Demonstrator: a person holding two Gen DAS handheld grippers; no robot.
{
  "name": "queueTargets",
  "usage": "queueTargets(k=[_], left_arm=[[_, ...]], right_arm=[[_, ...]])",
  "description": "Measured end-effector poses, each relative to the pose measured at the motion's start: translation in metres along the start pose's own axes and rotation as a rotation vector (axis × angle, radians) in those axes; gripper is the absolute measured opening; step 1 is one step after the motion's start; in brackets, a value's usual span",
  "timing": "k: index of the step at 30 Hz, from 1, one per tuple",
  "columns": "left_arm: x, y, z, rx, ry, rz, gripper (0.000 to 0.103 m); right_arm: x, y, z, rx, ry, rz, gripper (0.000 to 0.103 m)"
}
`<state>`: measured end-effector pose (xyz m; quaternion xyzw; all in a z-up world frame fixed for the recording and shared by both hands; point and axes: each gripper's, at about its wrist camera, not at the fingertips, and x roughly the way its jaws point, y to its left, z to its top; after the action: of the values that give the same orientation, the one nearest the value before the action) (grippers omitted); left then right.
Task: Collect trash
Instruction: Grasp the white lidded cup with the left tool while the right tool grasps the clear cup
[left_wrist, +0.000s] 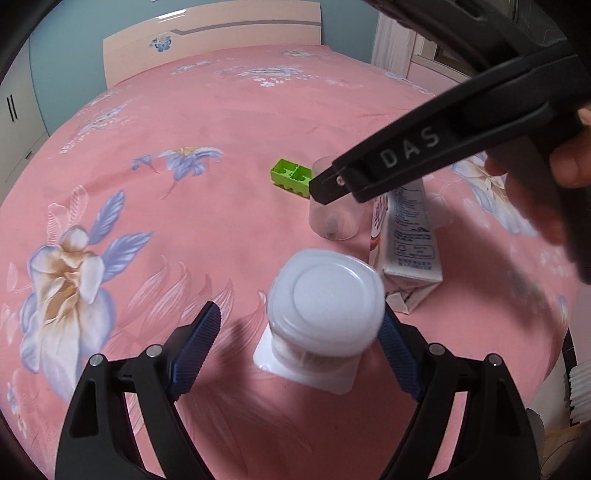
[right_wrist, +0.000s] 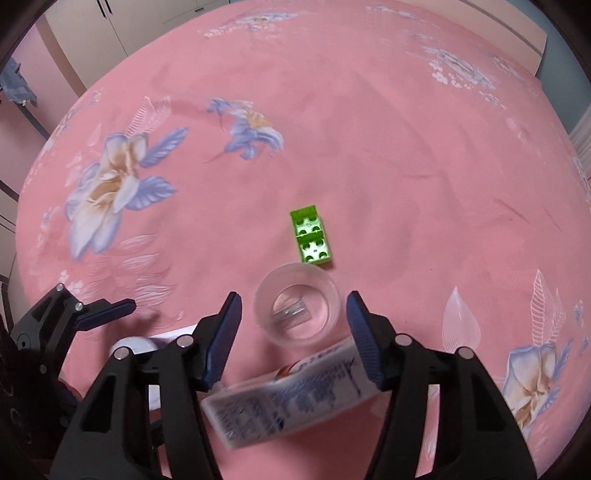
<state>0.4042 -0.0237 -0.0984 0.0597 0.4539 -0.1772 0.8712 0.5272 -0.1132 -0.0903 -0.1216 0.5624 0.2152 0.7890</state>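
so everything's sitting on a bed with a pink floral sheet (left_wrist: 229, 110). the left gripper (left_wrist: 299, 332) has its jaws spread wide around an upside-down white plastic cup (left_wrist: 325, 299) standing on its rim at the near edge. one blue pad is right up against the cup's right side, the other is well clear on the left, so nothing's clamped yet.

the right gripper (right_wrist: 293, 332) is hovering over a white milk carton (right_wrist: 291, 398) lying on its side, jaws apart and straddling it. can't see the pads pressing on it.

just past the carton is a clear plastic cup (right_wrist: 297, 308) standing upright, and a bit farther sits a small green toy block (right_wrist: 310, 236). the carton is just right of the white cup.
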Motion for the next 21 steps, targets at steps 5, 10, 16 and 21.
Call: queueTargets(k=[5,10,16,21], left_arm=[[0.008,0.002,0.003,-0.007,0.0,-0.019,0.086],[0.011,-0.001,0.007,-0.002,-0.001,-0.023,0.086],[0.016,0.0,0.01,-0.009,-0.002,-0.027,0.086],[0.026,0.003,0.015,-0.027,0.006,-0.056,0.069]], right_arm=[[0.005,0.001,0.002,-0.022,0.004,0.005,0.06],[0.002,0.003,0.007,-0.026,0.001,-0.011,0.06],[0.02,0.002,0.01,-0.011,0.042,-0.036,0.06],[0.035,-0.001,0.01,0.015,0.064,-0.041,0.054]])
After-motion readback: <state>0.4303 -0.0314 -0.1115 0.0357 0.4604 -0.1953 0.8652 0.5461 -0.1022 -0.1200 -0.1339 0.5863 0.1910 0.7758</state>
